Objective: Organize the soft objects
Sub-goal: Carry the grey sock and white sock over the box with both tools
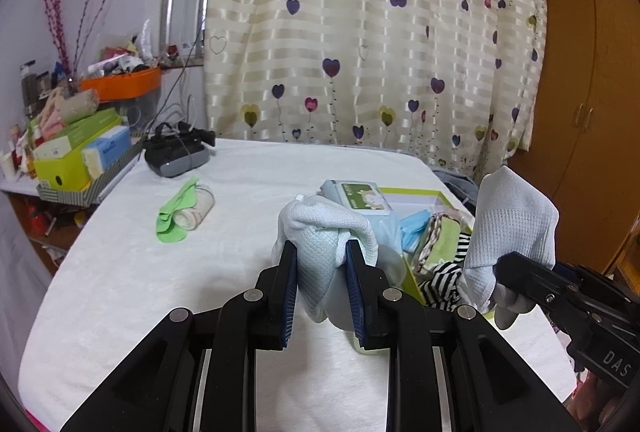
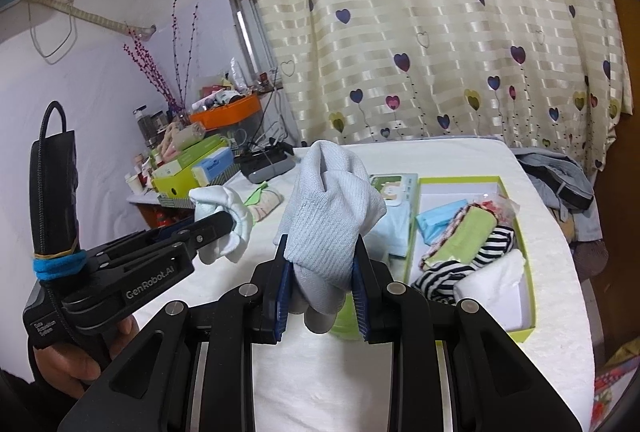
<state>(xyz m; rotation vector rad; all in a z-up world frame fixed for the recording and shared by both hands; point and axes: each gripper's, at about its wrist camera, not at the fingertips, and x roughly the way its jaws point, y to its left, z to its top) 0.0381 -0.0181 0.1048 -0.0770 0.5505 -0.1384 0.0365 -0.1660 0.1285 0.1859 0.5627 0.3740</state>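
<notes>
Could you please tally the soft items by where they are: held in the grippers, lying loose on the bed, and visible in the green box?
Held in grippers: 2, one pale sock in the left gripper, another sock in the right gripper.
Loose on the bed: 1 rolled green-and-cream bundle.
In the green box: about 5 visible pieces; overlap hides any more.
Total: about 8.
</notes>
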